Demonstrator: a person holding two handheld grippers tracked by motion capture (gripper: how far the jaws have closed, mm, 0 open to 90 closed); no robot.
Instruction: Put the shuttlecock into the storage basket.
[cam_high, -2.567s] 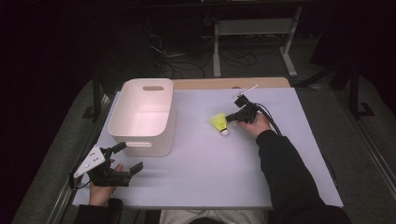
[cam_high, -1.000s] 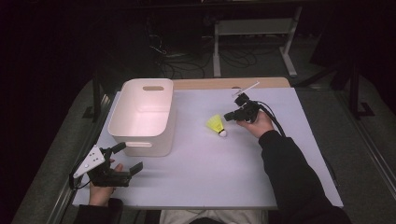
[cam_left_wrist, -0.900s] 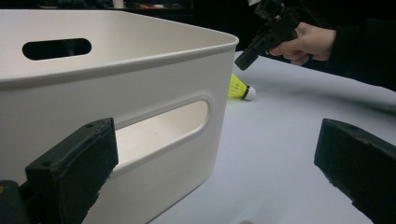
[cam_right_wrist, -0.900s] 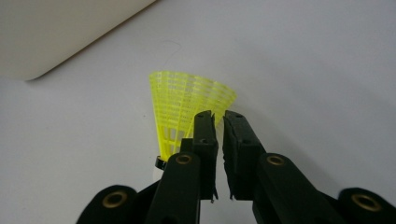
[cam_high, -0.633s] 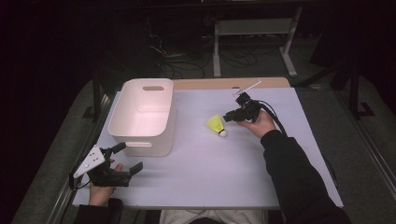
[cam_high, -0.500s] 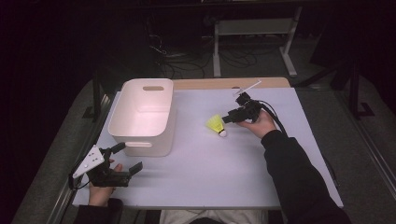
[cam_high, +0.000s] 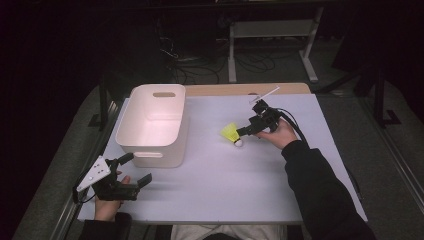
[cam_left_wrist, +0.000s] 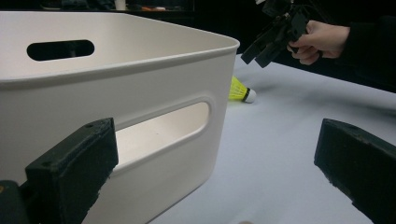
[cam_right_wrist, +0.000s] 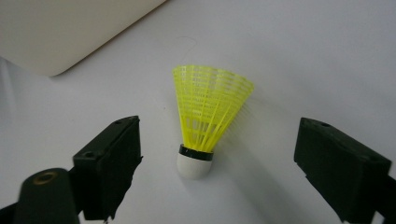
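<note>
The yellow plastic shuttlecock with a white cork tip (cam_right_wrist: 205, 126) was found lying on the pale desk (cam_high: 225, 180), untouched between the right gripper (cam_right_wrist: 219, 163) fingers, which had just been opening and were spread apart.

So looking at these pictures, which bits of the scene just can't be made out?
- Bin: in the left gripper view its near wall hides its floor.
- Shuttlecock: in the left gripper view the bin's corner covers part of its yellow skirt.
- Right gripper: in the high view its jaws are too small and dark to judge their gap.
- Room beyond the table: in the high view too dark to read.
</note>
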